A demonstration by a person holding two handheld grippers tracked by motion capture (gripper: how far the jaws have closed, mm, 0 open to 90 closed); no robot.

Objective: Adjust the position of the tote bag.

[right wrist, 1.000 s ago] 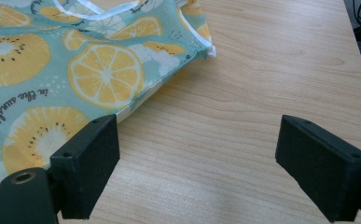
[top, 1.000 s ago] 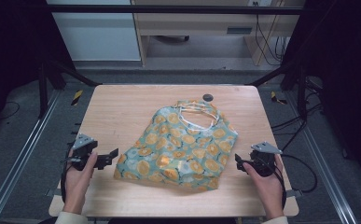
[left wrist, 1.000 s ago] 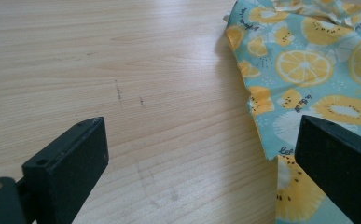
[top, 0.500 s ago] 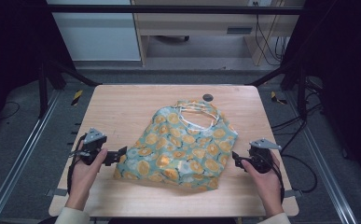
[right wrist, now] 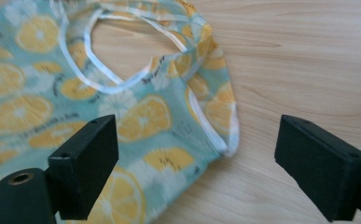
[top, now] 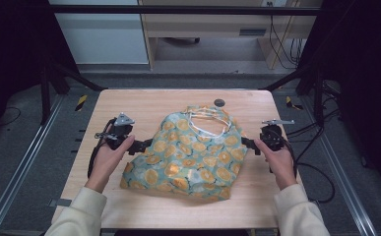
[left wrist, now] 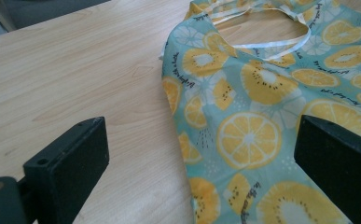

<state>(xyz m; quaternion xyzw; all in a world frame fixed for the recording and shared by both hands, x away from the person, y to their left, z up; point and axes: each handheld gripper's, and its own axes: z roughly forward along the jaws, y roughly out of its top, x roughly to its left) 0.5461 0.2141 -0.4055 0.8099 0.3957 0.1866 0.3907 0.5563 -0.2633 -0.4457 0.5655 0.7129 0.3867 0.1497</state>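
A teal cloth bag [top: 193, 152] printed with orange citrus slices lies crumpled in the middle of the wooden table [top: 129, 105], its white-trimmed handles toward the far side. My left gripper [top: 141, 146] is low at the bag's left edge, held in a hand. In the left gripper view the bag's edge [left wrist: 262, 93] lies between the wide-open jaws of the left gripper [left wrist: 201, 140]. My right gripper [top: 248, 143] is at the bag's right edge. The right gripper [right wrist: 199, 135] is open, with the bag's trimmed corner [right wrist: 169, 116] between its jaws and not pinched.
A small dark round object [top: 219, 102] sits on the table just beyond the bag's handles. Metal frame rails [top: 25, 167] run along both sides of the table, and cables [top: 316, 167] trail off the right side. Bare wood surrounds the bag.
Both hands moved forward, away from the person, and inward, bringing each gripper from the table's near corners up to the bag's side edges. The bag has not moved.
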